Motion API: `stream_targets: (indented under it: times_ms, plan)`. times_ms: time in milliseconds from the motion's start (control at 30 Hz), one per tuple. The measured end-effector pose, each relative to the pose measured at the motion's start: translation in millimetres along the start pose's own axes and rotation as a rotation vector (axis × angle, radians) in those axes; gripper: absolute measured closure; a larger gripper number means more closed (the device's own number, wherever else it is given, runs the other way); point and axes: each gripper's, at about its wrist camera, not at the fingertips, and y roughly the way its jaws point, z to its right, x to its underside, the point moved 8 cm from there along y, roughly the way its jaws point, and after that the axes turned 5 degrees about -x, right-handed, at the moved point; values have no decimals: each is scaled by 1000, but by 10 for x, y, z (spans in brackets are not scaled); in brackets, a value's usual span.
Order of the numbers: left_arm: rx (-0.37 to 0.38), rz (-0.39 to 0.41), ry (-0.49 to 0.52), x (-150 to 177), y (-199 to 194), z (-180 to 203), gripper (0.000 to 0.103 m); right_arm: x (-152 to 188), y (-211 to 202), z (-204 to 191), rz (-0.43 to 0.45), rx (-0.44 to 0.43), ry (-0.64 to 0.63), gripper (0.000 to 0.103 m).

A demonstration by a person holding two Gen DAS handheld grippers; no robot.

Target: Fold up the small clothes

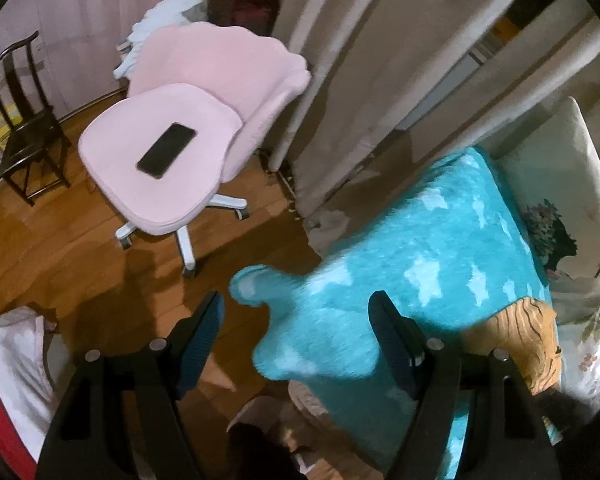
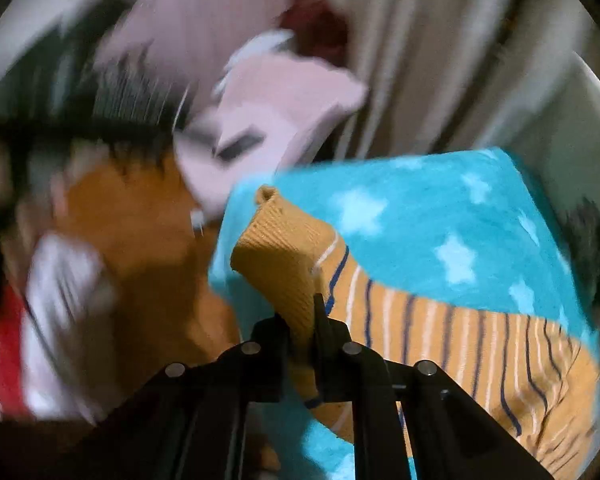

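**Striped garment pinched over the turquoise blanket**

The right hand-held gripper [image 2: 304, 320] has its jaws drawn tight on the ribbed mustard cuff of a striped orange garment [image 2: 472, 344], which stands up between the fingers while the rest of the cloth, lined in navy and white, trails down onto the turquoise star-patterned blanket [image 2: 440, 216]. The right wrist view is heavily blurred beyond the blanket.

The left hand-held gripper [image 1: 300, 340] hangs with its jaws spread wide and nothing between them, above the near edge of the same blanket [image 1: 420, 248]; its left finger is over the wooden floor [image 1: 80, 248], its right finger over the blanket. Just past the right finger, a bunched part of the orange garment [image 1: 520, 336] lies on the blanket's near right side.

Left of the blanket, on the floor, a white cloth bundle [image 1: 16, 364] lies at the frame edge. Farther off, beyond the blanket's left corner, stands a pink swivel chair [image 1: 204, 80] with a dark phone [image 1: 166, 150] lying flat on its seat. Beige curtains [image 1: 380, 60] hang behind the blanket, and a dark wooden chair [image 1: 24, 120] stands farthest left.
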Motion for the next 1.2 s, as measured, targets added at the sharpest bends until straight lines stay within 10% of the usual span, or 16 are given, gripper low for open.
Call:
stream_targets:
  times_ms: [300, 767, 1200]
  plan:
    - [57, 3, 115, 133, -35, 820, 29, -272, -1821, 1835, 423, 20, 551, 93]
    - [108, -31, 386, 1162, -196, 2267, 29, 3158, -2980, 3858, 417, 353, 1153, 93]
    - [116, -77, 577, 1955, -45, 3208, 29, 4695, -2824, 4200, 416, 247, 1417, 76]
